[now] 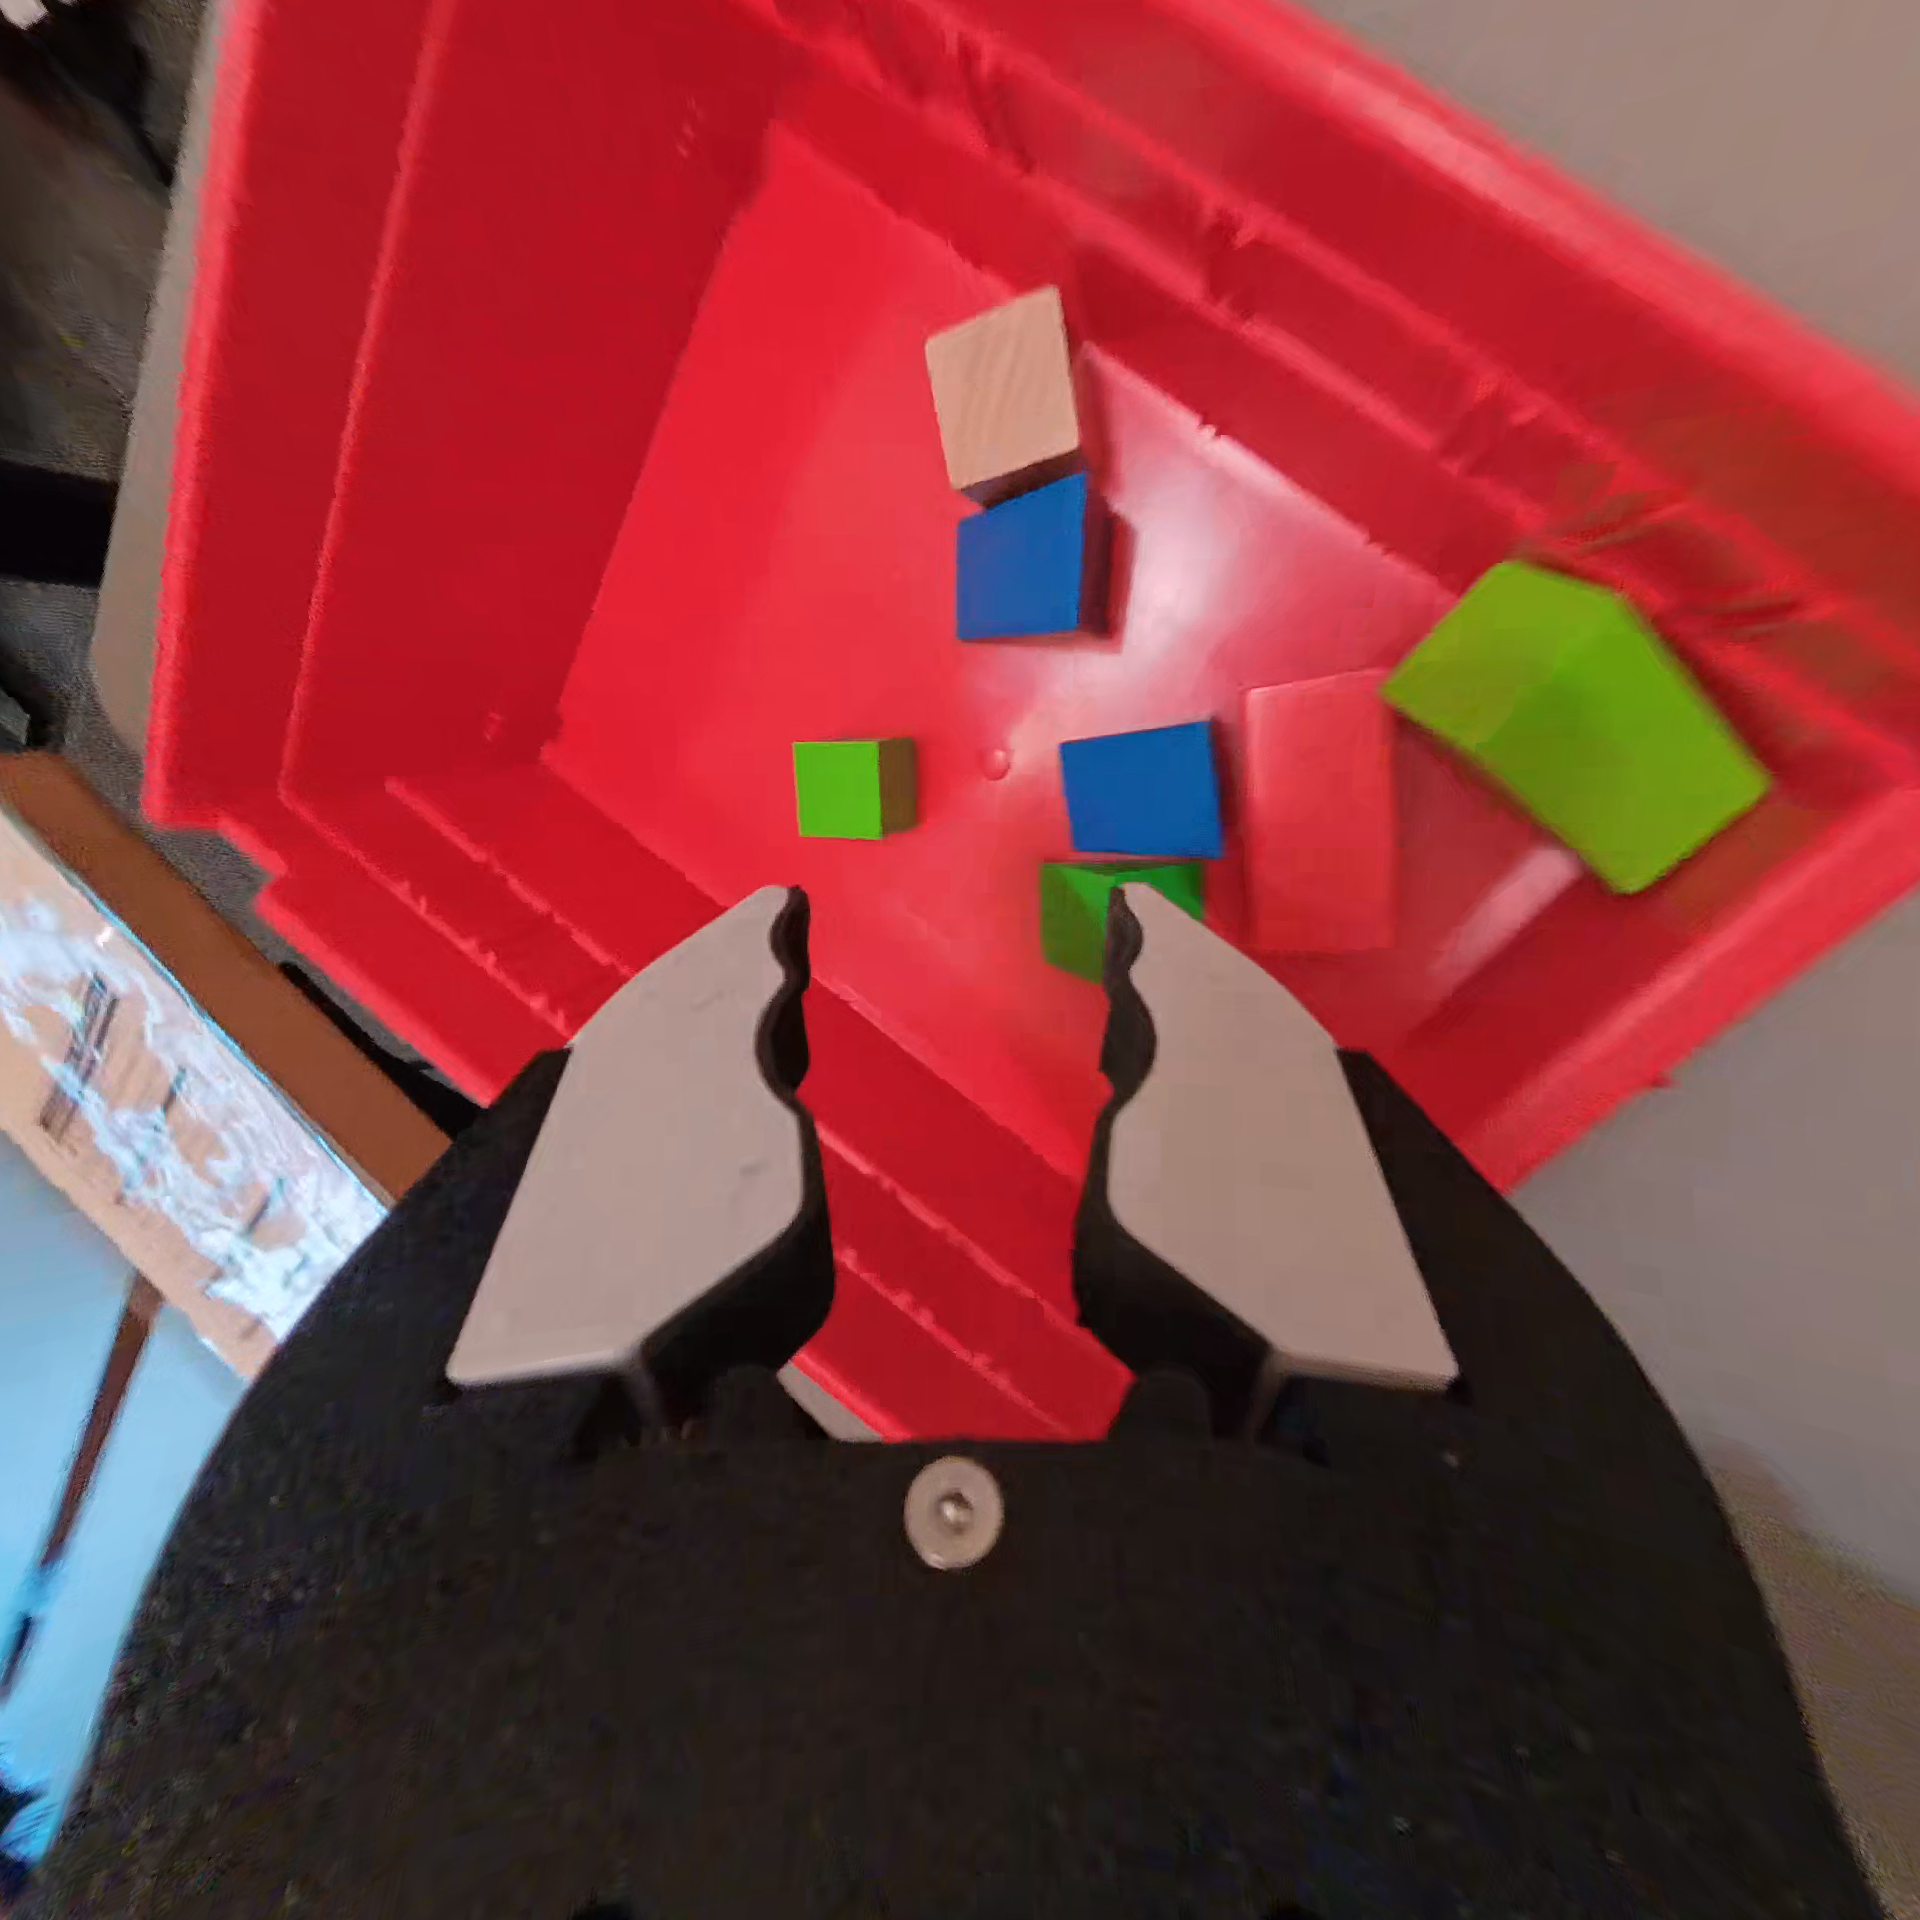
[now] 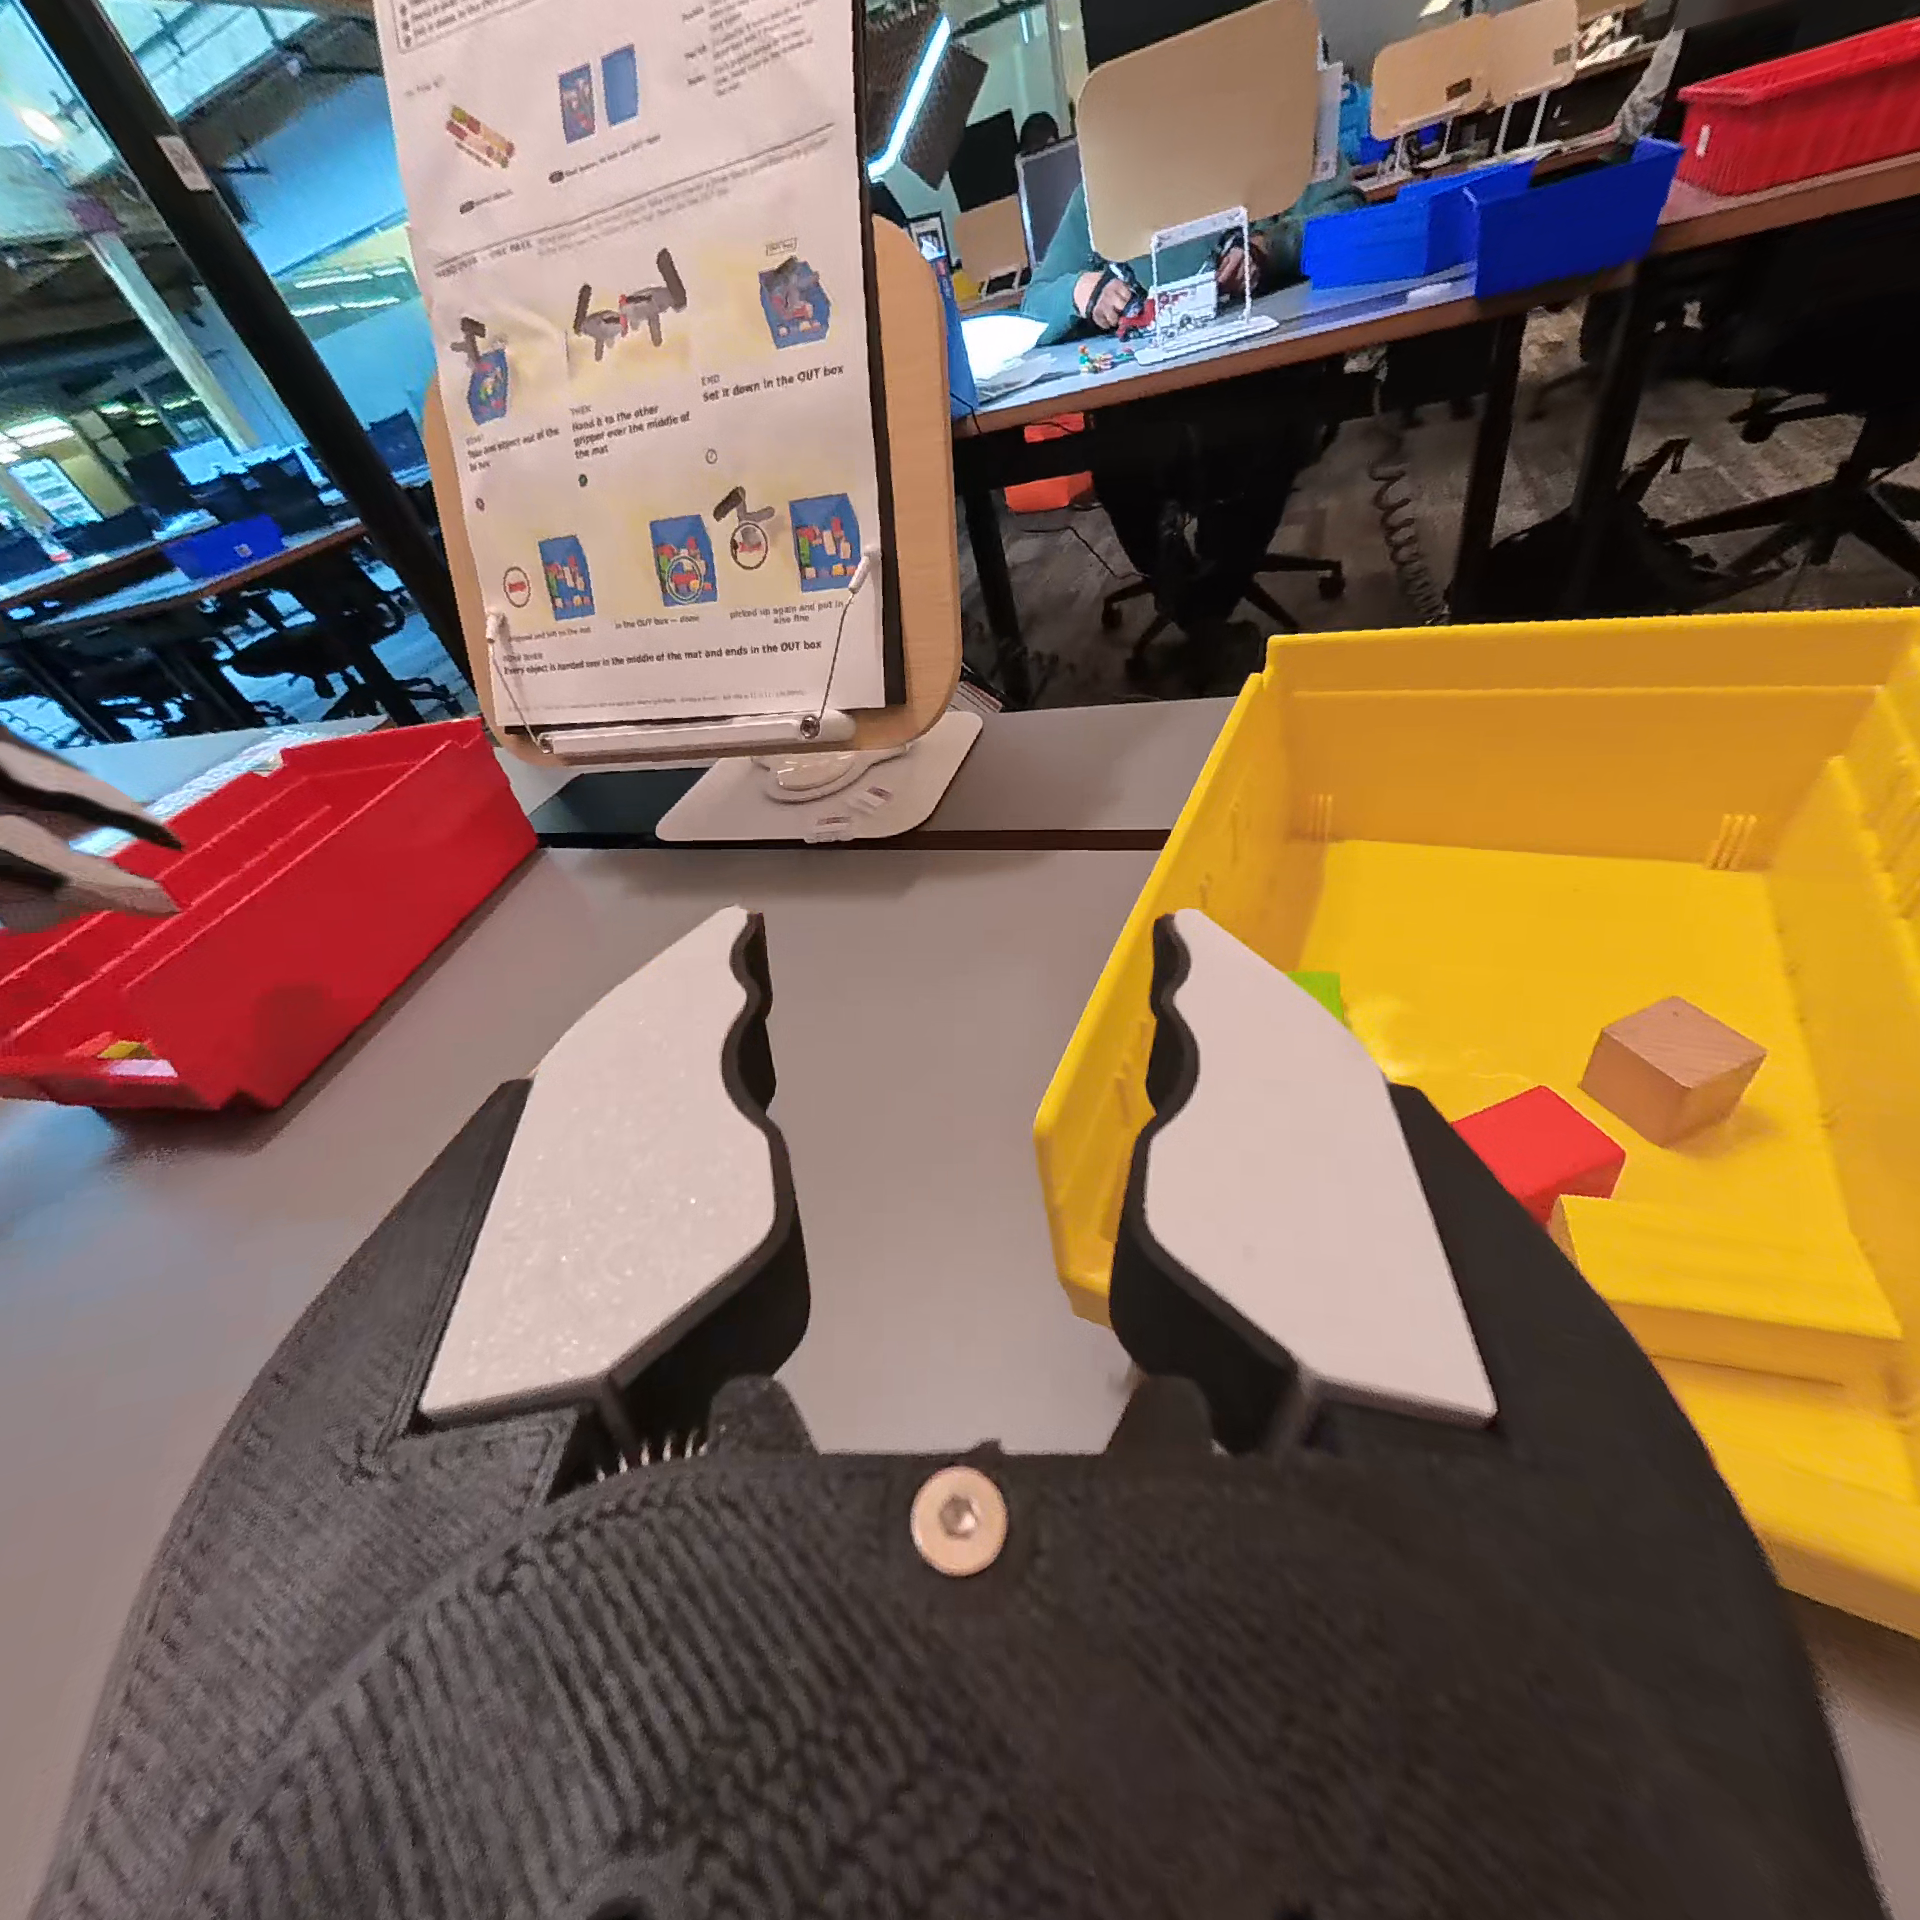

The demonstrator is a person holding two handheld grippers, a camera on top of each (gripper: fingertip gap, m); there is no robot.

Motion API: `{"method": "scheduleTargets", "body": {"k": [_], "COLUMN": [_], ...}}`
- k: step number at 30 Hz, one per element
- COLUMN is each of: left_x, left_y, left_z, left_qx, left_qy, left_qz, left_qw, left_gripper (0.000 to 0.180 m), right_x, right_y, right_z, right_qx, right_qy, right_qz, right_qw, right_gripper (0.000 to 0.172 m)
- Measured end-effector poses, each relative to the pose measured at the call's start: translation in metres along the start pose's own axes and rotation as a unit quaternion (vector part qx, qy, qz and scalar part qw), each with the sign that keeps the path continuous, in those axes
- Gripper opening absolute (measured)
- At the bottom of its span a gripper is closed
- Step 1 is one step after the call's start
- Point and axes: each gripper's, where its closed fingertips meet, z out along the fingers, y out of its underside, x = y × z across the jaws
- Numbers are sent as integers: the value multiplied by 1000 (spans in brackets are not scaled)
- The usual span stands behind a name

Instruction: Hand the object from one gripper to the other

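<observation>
Hovering over the red bin (image 1: 436, 520), the left tool (image 1: 956, 914) has its fingers spread with nothing between them. Which block is the task's thing cannot be told. On the bin's floor lie a pale wooden cube (image 1: 1003, 390), two blue blocks (image 1: 1023, 561) (image 1: 1143, 790), two small green cubes (image 1: 847, 788) (image 1: 1081, 914), a red block (image 1: 1320, 810) with its long axis toward the tool, and a big lime-green block (image 1: 1579, 717) tilted against the wall. The right tool (image 2: 961, 935), also spread and bare, hangs above the grey tabletop (image 2: 935, 1039) beside the yellow bin (image 2: 1558, 935).
</observation>
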Motion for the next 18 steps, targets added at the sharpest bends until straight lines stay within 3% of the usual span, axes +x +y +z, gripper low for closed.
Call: {"method": "scheduleTargets", "body": {"k": [1,9,11,15,18], "left_x": [-5,-26,-26,-30,-32], "left_y": [1,23,21,22,14], "left_z": [11,72,81,91,84], "left_qx": [-17,-144,-136,-129,-102], "left_qy": [4,14,24,19,8], "left_qz": [16,70,56,29,11], "left_qw": [1000,987,989,991,995], "left_gripper": [53,50,48,29,28], "right_x": [-2,-13,-15,-18,-21], "right_y": [-1,9,12,19,23], "right_z": [0,10,13,18,21], "right_qx": [2,-13,-19,-29,-33], "right_qy": [-7,-50,-55,-67,-74], "right_qz": [4,13,11,12,21], "right_qw": [1000,999,998,997,996], "right_gripper": [71,71,71,71,71]}}
